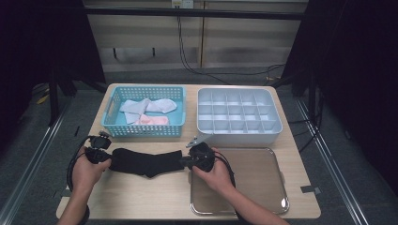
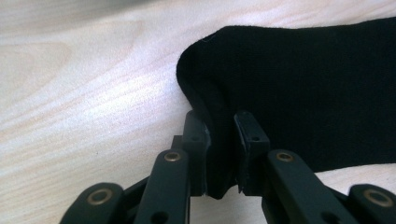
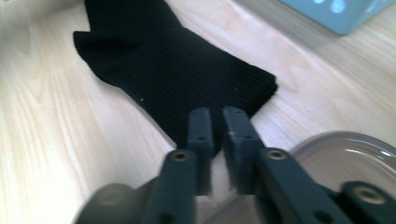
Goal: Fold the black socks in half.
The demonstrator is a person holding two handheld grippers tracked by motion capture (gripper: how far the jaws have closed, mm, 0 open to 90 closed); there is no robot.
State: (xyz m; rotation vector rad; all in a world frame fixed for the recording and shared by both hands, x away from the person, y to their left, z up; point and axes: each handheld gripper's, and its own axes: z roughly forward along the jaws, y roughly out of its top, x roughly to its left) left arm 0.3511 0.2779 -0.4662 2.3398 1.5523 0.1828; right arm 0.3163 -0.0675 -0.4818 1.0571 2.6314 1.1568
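We pinch the black ribbed fabric sock (image 1: 145, 162), lying just before the turquoise plastic basket (image 1: 109, 111), with left gripper (image 2: 222, 140) and right gripper (image 3: 217, 135) clamped on opposite ends.

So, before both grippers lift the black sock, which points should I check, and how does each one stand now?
1. Left gripper pinches the sock edge: ok.
2. Right gripper closed on the other end: ok, though how much cloth it holds I cannot tell.
3. Sock lies flat on the table, apart from the basket: ok.
4. Sock clear of the tray: ok.
5. Organizer compartments free: ok.
6. One sock or a pair stacked: cannot tell.
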